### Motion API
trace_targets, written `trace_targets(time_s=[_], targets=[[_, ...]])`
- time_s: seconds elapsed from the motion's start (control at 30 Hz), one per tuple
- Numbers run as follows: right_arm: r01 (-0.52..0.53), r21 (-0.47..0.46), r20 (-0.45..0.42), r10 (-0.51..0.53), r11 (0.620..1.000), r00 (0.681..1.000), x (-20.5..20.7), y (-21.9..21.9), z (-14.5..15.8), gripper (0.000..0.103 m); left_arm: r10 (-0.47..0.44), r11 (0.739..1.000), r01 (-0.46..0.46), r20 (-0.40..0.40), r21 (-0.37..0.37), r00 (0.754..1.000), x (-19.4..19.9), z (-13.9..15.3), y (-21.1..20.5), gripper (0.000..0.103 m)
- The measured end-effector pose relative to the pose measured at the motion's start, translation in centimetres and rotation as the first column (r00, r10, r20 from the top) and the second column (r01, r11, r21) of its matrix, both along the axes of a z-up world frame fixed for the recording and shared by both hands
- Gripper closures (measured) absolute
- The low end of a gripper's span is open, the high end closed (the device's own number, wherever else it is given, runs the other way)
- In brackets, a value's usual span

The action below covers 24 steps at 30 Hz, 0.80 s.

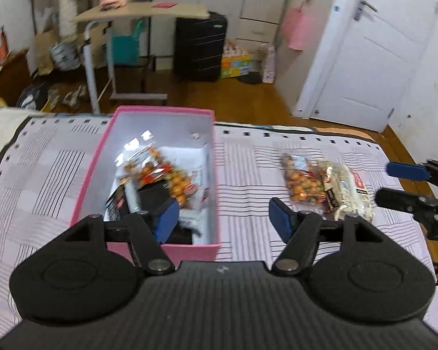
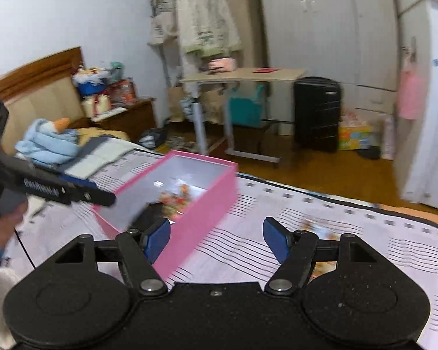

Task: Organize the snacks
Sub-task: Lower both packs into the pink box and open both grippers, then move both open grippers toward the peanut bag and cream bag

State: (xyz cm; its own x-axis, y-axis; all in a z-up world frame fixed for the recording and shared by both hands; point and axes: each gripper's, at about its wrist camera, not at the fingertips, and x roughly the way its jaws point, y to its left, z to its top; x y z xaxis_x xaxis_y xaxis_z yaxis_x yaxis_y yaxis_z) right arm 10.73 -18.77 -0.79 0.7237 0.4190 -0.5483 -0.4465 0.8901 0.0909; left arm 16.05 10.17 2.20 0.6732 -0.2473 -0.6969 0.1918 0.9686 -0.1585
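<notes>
An open pink box [image 1: 92,172] lies on the striped bedspread and holds several snack packs, with a bag of orange balls [image 1: 163,175] on top. Right of the box lie a second bag of orange balls [image 1: 302,182] and a pale snack pack [image 1: 349,194], side by side. My left gripper [image 1: 223,218] hangs open over the box's near right corner, with nothing between its blue pads. My right gripper [image 1: 394,183] comes in from the right edge, just beyond the pale pack. In the right wrist view my right gripper [image 2: 216,239] is open and empty, beside the pink box [image 2: 210,213]. A blurred snack bag [image 2: 318,230] shows behind its right finger. The left gripper [image 2: 102,195], held by a hand, reaches over the box.
The bed's far edge [image 1: 277,127] drops to a wooden floor. Beyond stand a rolling side table [image 1: 143,11], a black suitcase [image 1: 200,48] and a white door [image 1: 370,49]. Folded blue blankets [image 2: 46,143] lie near the headboard [image 2: 41,73].
</notes>
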Motion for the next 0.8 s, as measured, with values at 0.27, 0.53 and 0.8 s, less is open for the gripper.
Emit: trace_targets(time_s=[0.27, 0.53, 0.8], targets=[[0.076, -0.066, -0.062, -0.080, 0.995, 0.995, -0.9, -3.9, 0.0, 0.019, -0.163, 0.984, 0.164, -0.026, 0.066, 0.986, 1.8, -1.0, -6.9, 0.029], [0.182, -0.053, -0.107, -0.187, 0.982, 0.977, 1.5, -8.2, -4.7, 0.008, -0.222, 0.972, 0.224, -0.031, 0.071, 0.975, 4.7, -3.8, -13.1, 0.014], [0.247, -0.092, -0.154, -0.259, 0.965, 0.954, 5.0, -11.8, -11.4, 0.002, -0.251, 0.968, 0.252, -0.031, 0.005, 0.967, 8.3, -8.1, -17.8, 0.014]])
